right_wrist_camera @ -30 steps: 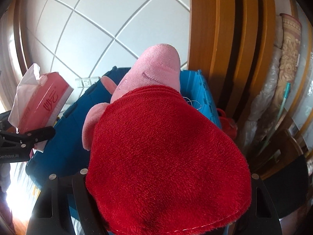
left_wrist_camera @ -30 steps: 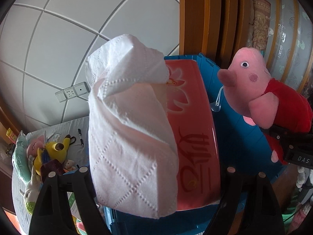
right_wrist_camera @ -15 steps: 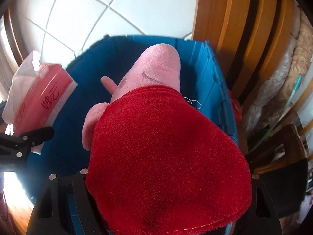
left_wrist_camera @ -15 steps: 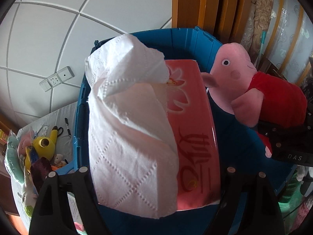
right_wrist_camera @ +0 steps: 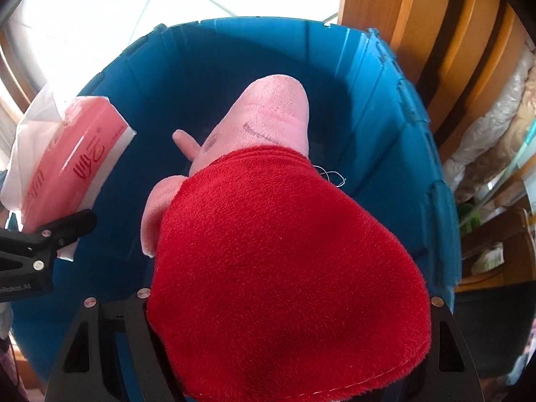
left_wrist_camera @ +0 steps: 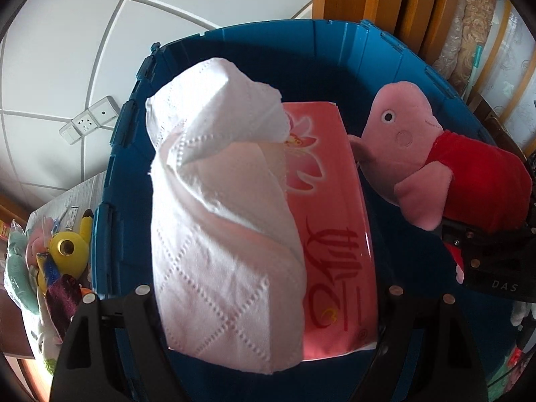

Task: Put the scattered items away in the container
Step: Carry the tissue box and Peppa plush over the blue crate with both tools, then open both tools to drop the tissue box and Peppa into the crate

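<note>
Both tongs are loaded: the left tongs point(left_wrist_camera: 268, 305) clamp a pink tissue pack point(left_wrist_camera: 331, 234) with a loose tissue point(left_wrist_camera: 221, 221) trailing from it, and the right tongs point(right_wrist_camera: 288, 305) clamp a pink plush pig point(right_wrist_camera: 288, 251) by its red dress. Each points steeply down over the open blue container point(right_wrist_camera: 385, 107), inside its rim, apparently so that a release drops both items in. More toys point(left_wrist_camera: 63, 251) lie on the desk point(left_wrist_camera: 83, 194) beyond the container's left wall.

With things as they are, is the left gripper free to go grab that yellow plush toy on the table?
Probably not. The left gripper is shut on the tissue pack over the blue bin. The yellow plush toy lies outside, beyond the bin's wall, so the pack must go first.
</note>
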The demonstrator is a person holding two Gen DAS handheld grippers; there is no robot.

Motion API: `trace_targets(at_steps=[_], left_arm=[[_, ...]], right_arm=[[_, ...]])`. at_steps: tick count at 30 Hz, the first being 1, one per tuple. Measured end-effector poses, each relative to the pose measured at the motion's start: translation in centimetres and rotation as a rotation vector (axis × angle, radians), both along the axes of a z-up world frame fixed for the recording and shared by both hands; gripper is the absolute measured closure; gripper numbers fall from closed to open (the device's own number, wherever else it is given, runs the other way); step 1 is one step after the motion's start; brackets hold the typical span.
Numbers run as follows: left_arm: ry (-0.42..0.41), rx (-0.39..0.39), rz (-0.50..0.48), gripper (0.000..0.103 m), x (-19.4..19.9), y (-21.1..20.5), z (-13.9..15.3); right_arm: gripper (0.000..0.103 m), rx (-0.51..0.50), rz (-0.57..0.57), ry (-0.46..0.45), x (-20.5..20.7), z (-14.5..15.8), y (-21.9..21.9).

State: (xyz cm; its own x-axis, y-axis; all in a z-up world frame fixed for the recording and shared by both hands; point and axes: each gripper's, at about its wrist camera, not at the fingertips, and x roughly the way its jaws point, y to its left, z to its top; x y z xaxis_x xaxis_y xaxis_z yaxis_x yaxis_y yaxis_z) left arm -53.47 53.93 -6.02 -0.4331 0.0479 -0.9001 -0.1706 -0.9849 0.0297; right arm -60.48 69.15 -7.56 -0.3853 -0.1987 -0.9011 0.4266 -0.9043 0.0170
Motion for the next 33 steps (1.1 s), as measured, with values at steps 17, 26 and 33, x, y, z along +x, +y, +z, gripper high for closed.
trace_targets(at_steps=[17,26,33], left_arm=[[-0.103,-0.019,-0.002,0.019,-4.4,1.9,-2.8],[-0.124,-0.027,0.019,0.018,-4.5,2.3,-3.1],[-0.118,-0.041,0.019,0.000,-4.5,3.0,-2.9]], right_arm=[[0.026,0.068,-0.024,-0.078,-4.6,-3.1,-1.2],[0.025,0.069,-0.021,-0.136,-5.0,-4.3,-1.2],[0.021,0.061,-0.033,-0.148,-5.2,-4.2,-0.9]])
